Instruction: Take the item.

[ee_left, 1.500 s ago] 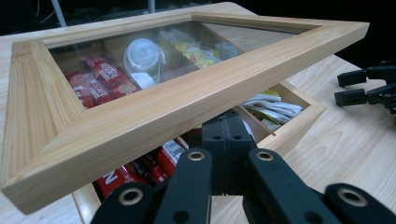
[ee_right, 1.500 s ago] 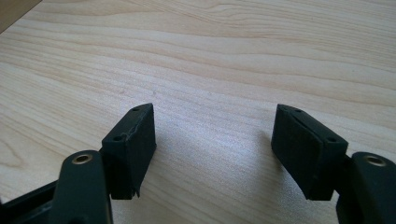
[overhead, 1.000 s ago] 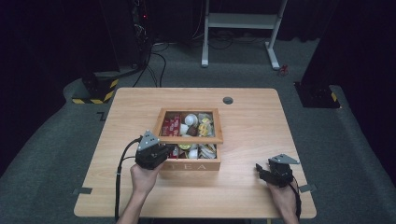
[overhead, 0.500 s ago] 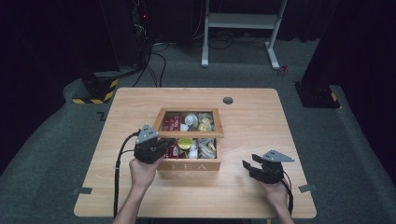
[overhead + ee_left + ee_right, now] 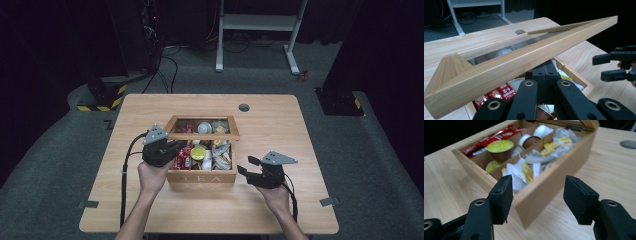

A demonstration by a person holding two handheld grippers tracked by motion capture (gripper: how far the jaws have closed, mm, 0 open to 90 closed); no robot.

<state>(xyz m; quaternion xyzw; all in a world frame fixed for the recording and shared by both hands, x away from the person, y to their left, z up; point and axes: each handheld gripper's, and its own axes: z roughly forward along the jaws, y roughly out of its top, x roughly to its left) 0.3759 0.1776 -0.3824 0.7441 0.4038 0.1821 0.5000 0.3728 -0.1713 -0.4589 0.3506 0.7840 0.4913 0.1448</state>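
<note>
The tea box (image 5: 202,176) is seen at the centre of the tabletop (image 5: 280,130), w/ "TEA" lettered on its front wall. Its glass-paned lid (image 5: 202,128) is raised partway, hinged at the far side, and is seen tilted over the back compartments.

The left claw (image 5: 175,148) is placed at the box's left front, under the lid's front rail. In the left claw view the jaws are pressed together just below that rail (image 5: 519,62); whether the rail is touched cannot be told. Nothing is pinched between them.

The right claw (image 5: 248,166) is held just right of the box, near its front right corner, above the tabletop. Its jaws are spread wide (pads (image 5: 503,192) clearly apart in the right claw view), w/ the box's corner (image 5: 534,202) seen between them but not touched.

Inside the box, red sachets (image 5: 489,141) are seen in one compartment, yellow-topped capsules (image 5: 500,146) in the next, and white-and-yellow wrapped bags (image 5: 529,168) in the compartment nearest the right claw. A round grommet hole (image 5: 244,107) is seen in the tabletop behind the box.
</note>
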